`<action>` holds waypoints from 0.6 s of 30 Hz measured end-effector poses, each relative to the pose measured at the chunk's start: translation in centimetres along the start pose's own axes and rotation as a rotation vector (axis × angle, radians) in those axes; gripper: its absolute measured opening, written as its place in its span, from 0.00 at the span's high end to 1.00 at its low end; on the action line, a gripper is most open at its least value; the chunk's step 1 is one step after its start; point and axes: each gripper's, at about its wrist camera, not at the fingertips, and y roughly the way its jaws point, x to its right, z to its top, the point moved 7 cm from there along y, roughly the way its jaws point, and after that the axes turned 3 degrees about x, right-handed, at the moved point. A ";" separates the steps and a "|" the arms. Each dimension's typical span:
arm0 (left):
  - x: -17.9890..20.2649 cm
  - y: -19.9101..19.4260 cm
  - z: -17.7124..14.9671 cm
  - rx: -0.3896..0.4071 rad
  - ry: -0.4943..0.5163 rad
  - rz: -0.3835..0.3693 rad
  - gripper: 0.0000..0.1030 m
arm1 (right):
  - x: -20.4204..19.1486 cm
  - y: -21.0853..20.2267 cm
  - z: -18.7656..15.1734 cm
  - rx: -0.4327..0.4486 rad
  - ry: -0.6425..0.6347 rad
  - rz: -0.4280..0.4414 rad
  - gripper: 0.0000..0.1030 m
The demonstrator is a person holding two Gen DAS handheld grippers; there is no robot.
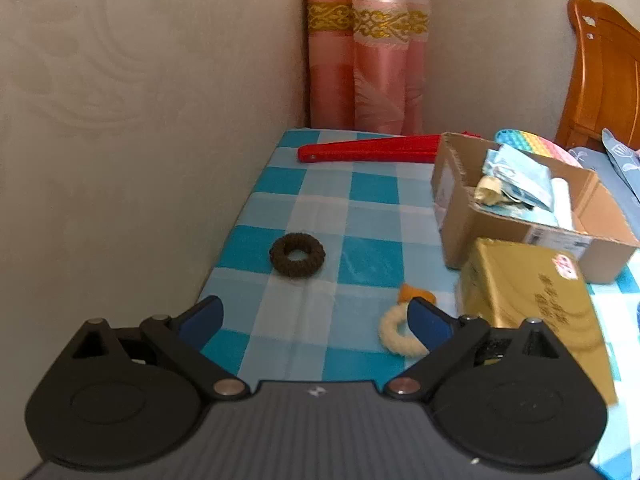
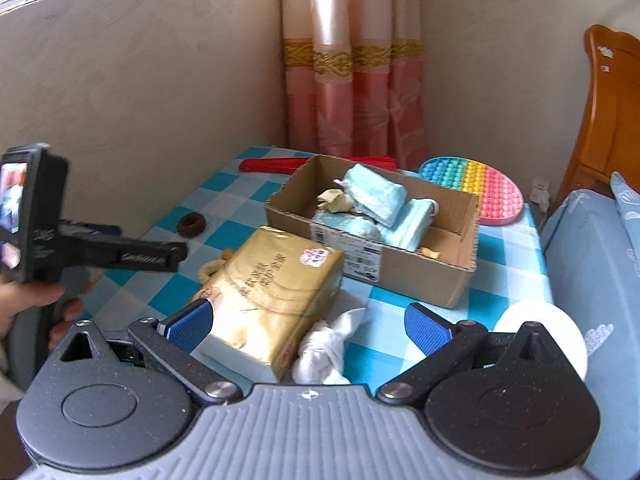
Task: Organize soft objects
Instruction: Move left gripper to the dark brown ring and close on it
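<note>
Beige embossed walls (image 1: 120, 80) meet at a corner hung with a pink gold-banded curtain (image 2: 352, 80); a wooden headboard (image 2: 612, 112) stands right.

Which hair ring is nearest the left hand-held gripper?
The cream ring, right beside the left hand-held gripper's right finger. The dark brown ring lies farther out, by the wall.

I see a blue-and-white checked cloth (image 1: 360, 216) over the desk, a dark brown knitted ring (image 1: 297, 255), a cream woolly ring (image 1: 394, 332), a shiny gold packet with dark lettering (image 2: 276, 292), a rainbow-striped bubble mat (image 2: 480, 188) and a crumpled white cloth (image 2: 326, 348).
</note>
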 end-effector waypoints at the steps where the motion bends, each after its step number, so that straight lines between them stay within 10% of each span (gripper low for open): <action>1: -0.2 0.5 0.1 -0.001 -0.003 0.004 0.06 | -0.2 0.2 0.0 -0.003 -0.003 0.010 0.00; 18: -1.7 8.0 0.9 -0.034 -0.086 0.035 0.36 | -1.1 3.8 0.2 -0.039 -0.049 0.066 0.00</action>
